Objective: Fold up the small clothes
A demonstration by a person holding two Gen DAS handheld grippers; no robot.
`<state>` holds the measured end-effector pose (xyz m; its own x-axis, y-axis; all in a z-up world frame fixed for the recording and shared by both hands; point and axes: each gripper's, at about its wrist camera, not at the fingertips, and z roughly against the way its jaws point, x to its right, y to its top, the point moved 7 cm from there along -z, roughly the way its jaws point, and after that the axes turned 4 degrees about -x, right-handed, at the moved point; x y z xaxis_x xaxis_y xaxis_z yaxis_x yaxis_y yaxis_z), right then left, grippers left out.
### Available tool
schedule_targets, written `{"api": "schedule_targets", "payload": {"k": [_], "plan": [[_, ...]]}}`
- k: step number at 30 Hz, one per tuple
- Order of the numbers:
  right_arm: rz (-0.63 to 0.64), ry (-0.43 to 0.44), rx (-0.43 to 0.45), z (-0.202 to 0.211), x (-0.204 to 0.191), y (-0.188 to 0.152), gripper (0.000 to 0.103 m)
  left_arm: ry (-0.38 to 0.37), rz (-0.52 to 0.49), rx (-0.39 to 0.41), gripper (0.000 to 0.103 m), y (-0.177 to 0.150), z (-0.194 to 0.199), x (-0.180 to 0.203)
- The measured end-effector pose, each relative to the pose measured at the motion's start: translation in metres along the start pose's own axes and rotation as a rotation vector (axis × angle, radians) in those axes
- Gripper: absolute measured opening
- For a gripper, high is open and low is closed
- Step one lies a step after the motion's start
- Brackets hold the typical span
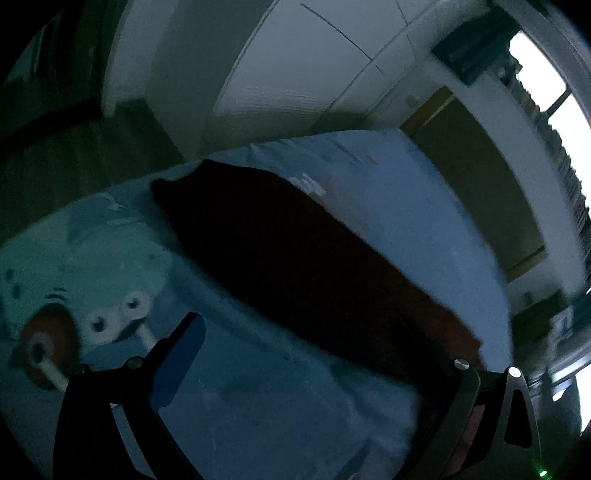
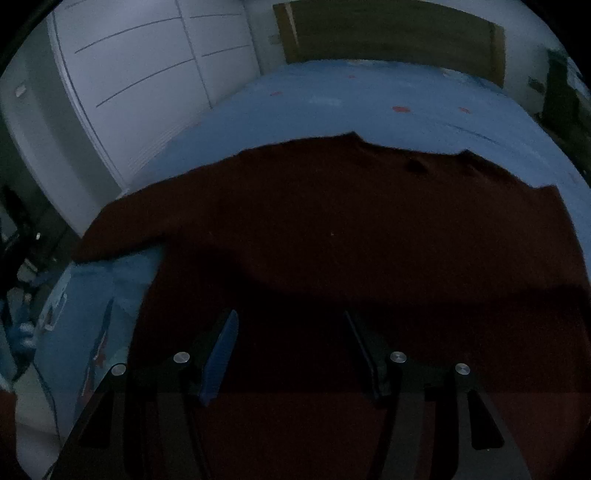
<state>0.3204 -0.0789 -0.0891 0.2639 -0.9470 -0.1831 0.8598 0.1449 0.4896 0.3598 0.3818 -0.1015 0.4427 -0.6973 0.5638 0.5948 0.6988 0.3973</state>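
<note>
A dark red garment point(image 2: 351, 221) lies spread flat on a bed with a blue cartoon-print sheet point(image 2: 369, 96); one sleeve reaches out to the left. My right gripper point(image 2: 290, 332) hovers over the near part of the garment, open, with only flat cloth under the gap. In the left wrist view the same garment point(image 1: 295, 251) runs as a long dark band from upper left to lower right. My left gripper point(image 1: 325, 343) is open wide. Its left finger point(image 1: 184, 354) is over bare sheet, and its right finger point(image 1: 461, 398) sits at the garment's near end, its tip hidden in the dark cloth.
The room is dim. White wardrobe doors point(image 2: 140, 74) stand past the bed's left side and a wooden headboard point(image 2: 388, 33) at its far end. A bright window point(image 1: 561, 110) and shelves are to the right. The bed's edge point(image 2: 44, 369) drops off at lower left.
</note>
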Motion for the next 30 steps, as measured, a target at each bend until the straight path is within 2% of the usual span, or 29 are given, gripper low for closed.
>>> {"api": "schedule_targets", "payload": {"k": [9, 16, 20, 26, 30], "plan": [[-0.050, 0.004, 0.005, 0.019, 0.014, -0.010, 0.061, -0.157, 0.197, -0.035, 0.096, 0.024, -0.021, -0.024], [-0.048, 0.006, 0.013, 0.034, 0.019, -0.012, 0.061, -0.216, 0.304, -0.047, 0.089, 0.022, -0.032, -0.046], [-0.042, -0.003, 0.022, 0.041, 0.024, -0.011, 0.061, -0.259, 0.329, -0.017, 0.084, 0.024, -0.030, -0.056], [-0.042, -0.013, 0.035, 0.049, 0.029, -0.007, 0.061, -0.399, 0.410, 0.041, 0.066, 0.049, -0.036, -0.069], [-0.045, -0.018, 0.049, 0.058, 0.032, -0.004, 0.061, -0.497, 0.481, 0.064, 0.048, 0.065, -0.047, -0.077]]}}
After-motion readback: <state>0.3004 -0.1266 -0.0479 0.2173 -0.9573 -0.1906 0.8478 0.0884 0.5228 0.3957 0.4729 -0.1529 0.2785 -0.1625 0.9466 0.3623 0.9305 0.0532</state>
